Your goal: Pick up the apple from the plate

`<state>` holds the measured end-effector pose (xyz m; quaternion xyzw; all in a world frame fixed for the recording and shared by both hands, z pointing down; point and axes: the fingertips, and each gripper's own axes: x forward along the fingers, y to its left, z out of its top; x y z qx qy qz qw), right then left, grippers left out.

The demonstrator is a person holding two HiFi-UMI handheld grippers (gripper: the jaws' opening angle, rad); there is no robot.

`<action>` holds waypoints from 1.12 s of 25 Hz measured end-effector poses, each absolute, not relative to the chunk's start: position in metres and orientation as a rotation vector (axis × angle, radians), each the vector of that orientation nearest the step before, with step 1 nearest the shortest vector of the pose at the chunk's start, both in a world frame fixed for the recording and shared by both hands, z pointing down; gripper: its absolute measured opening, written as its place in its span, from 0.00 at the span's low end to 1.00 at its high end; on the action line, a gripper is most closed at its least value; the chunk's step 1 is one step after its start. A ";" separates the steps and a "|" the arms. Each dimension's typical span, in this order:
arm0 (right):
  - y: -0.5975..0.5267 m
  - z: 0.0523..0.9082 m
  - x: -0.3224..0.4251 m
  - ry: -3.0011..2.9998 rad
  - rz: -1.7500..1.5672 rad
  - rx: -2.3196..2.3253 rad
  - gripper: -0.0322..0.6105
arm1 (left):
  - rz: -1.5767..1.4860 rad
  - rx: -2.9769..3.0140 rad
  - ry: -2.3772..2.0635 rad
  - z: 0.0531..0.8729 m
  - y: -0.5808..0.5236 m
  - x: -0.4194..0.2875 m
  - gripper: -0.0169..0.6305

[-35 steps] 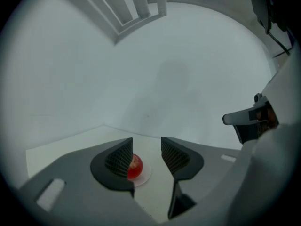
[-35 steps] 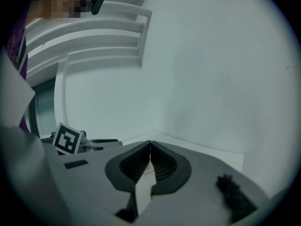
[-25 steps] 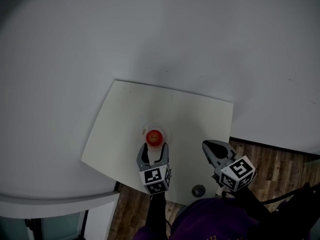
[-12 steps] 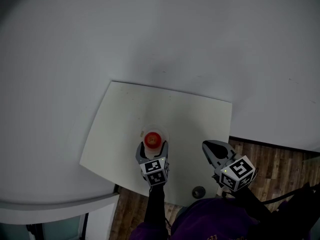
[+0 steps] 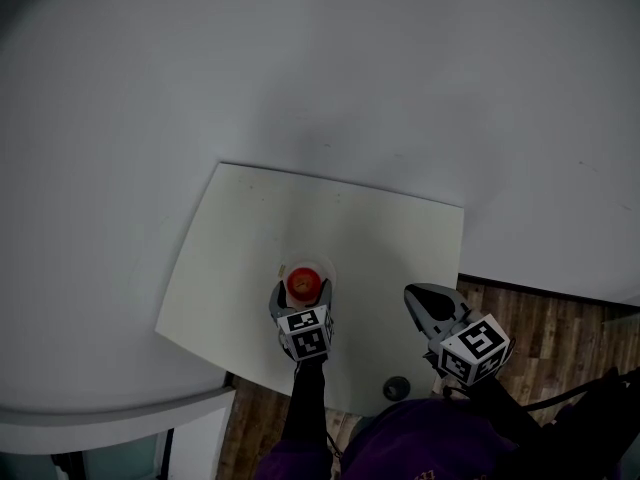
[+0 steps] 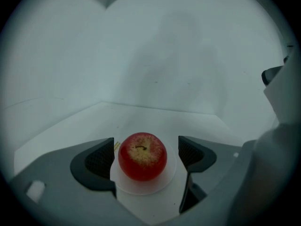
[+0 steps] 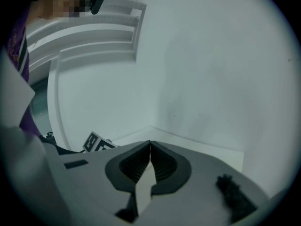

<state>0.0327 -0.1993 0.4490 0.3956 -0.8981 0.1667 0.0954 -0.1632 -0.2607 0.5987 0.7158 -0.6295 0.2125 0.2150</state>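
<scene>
The left tongs (image 6: 146, 147) are standing wide apart, their jaws having just been opening, and the apple (image 6: 142, 157) is sitting between the two pads with neither pad touching it. The right tongs (image 7: 150, 147) are clenched on nothing, hanging well apart from the apple near the right edge of the worktop (image 5: 260, 218). The apple is resting upright in the middle of the plate (image 6: 170, 173), which is lying flat on the worktop close to its near edge. Judging from this, the reach is looking finished, while the squeeze and the lift are not yet done. The apple is looking round and glossy, red with a speckled yellow patch around a short brown stem. The plate is showing as a small, thin, pale disc, barely wider than the fruit. The pads are dark with a fine ribbed face, set in smooth grey shells. The worktop is appearing pale, matte and smooth.
</scene>
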 end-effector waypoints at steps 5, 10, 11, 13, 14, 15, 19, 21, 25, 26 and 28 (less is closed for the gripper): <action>-0.199 0.452 0.032 -2.651 0.492 1.181 0.07 | 0.603 1.974 -1.731 0.610 -0.265 -0.163 0.67; -0.202 0.452 0.035 -2.644 0.499 1.194 0.07 | 0.601 1.960 -1.729 0.617 -0.269 -0.162 0.67; -0.202 0.452 0.036 -2.643 0.501 1.196 0.07 | 0.606 1.955 -1.731 0.616 -0.270 -0.163 0.67; -0.202 0.453 0.036 -2.642 0.503 1.196 0.07 | 0.617 1.944 -1.732 0.616 -0.270 -0.164 0.67; -0.202 0.453 0.036 -2.641 0.503 1.195 0.07 | 0.620 1.940 -1.731 0.616 -0.271 -0.165 0.67; -0.202 0.453 0.036 -2.640 0.504 1.195 0.07 | 0.621 1.936 -1.730 0.617 -0.271 -0.166 0.67; -0.204 0.454 0.036 -2.636 0.503 1.194 0.07 | 0.622 1.922 -1.725 0.626 -0.272 -0.168 0.67; -0.204 0.453 0.037 -2.634 0.503 1.197 0.07 | 0.624 1.919 -1.718 0.629 -0.272 -0.168 0.67; -0.205 0.454 0.037 -2.632 0.505 1.197 0.07 | 0.608 1.898 -1.711 0.628 -0.271 -0.168 0.66; -0.205 0.454 0.037 -2.631 0.506 1.196 0.07 | 0.606 1.890 -1.716 0.629 -0.271 -0.168 0.66; -0.205 0.455 0.036 -2.630 0.508 1.193 0.07 | 0.611 1.886 -1.723 0.629 -0.270 -0.170 0.66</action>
